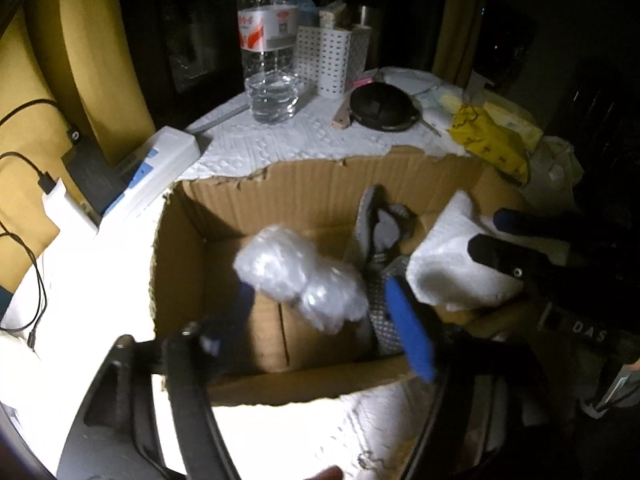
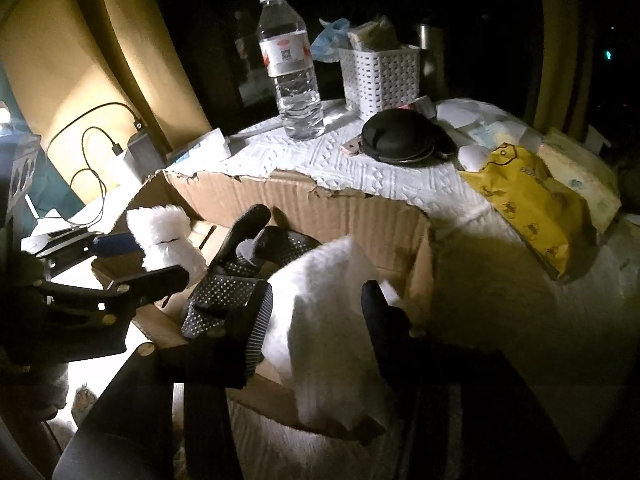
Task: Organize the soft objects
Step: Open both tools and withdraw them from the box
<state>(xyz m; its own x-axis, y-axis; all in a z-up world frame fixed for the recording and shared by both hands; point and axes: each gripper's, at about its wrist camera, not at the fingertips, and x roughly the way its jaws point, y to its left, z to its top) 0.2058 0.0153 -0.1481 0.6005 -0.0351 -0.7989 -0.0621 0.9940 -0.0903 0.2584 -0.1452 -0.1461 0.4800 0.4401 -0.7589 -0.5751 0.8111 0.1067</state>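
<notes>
A: Left wrist view, left to right. Power strip [image 1: 160, 160] at 10 o'clock on the white table cover [image 1: 280, 140]. Water bottle [image 1: 269, 44] at 12, white basket [image 1: 330, 58] just right of it, black round case [image 1: 384, 106] at 1, yellow bag [image 1: 490, 142] at 2.

B: Task items?

A: Cardboard box [image 1: 248, 196] at centre, open top. Left gripper [image 1: 320, 308] is clamped on a roll of bubble wrap [image 1: 300, 276], held above the box floor. A dotted grey shoe [image 1: 380, 236] lies inside the box at 3 o'clock of the roll.

B: Right wrist view?

A: Left gripper [image 2: 160, 256] enters at 9 with the roll [image 2: 168, 240]. Shoe [image 2: 256, 264] at centre in the box [image 2: 340, 216]. Right gripper [image 2: 320, 312] is closed on a folded white towel [image 2: 332, 316], which hangs over the box's near right corner at 5 o'clock. Bottle [image 2: 292, 68] at 12, yellow bag [image 2: 528, 204] at 3.
</notes>
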